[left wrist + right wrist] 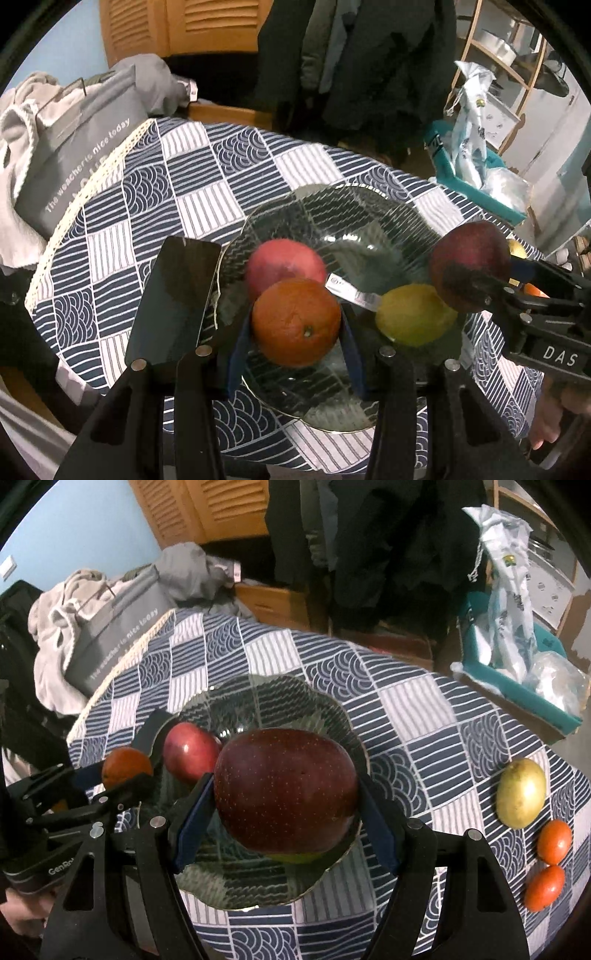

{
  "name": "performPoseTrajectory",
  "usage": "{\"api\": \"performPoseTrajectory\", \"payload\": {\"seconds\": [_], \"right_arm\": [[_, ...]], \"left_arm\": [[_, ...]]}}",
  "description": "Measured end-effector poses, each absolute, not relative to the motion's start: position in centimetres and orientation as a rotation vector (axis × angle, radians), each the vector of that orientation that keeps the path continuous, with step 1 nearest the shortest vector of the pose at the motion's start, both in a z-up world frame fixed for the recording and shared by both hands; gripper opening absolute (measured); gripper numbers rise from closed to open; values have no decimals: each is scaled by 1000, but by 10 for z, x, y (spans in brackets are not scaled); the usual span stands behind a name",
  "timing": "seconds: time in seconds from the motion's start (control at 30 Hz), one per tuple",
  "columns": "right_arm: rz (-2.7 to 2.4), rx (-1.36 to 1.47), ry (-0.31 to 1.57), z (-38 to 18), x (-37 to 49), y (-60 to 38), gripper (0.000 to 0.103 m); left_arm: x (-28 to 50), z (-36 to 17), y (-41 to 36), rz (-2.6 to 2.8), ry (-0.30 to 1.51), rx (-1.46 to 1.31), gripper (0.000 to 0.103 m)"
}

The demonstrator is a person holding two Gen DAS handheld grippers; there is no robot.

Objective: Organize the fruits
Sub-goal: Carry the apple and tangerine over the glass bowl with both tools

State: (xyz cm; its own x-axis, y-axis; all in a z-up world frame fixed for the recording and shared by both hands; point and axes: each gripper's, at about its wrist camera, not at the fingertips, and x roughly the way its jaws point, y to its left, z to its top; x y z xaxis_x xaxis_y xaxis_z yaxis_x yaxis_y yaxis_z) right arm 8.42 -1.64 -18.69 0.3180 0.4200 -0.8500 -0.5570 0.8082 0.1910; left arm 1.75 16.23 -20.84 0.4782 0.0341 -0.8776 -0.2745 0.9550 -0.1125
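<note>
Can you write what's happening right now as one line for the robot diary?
left hand-held gripper: shut on orange over glass plate | right hand-held gripper: shut on dark red apple over plate | in plate: red apple, lemon

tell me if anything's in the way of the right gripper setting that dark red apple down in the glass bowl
Partly. The right gripper holds the dark red apple over the glass bowl, and the lemon lies right under it. The red apple and the left gripper's orange take the left side; the far part looks free.

Lemon [295,857] mostly hidden under dark apple [286,790]; phone [173,302] bottom hidden behind left tongs [291,354].
</note>
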Motion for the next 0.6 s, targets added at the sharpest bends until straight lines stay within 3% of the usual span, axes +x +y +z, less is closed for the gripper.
{"api": "performPoseTrajectory", "payload": {"seconds": [0.43,0.6], "right_arm": [[655,-166,1088,-199,85,-10,76],[660,-154,1103,-200,87,-11,77]], "left_arm": [[20,-232,170,211,1131,-295,48],[18,-226,170,228,1100,-283,66]]}}
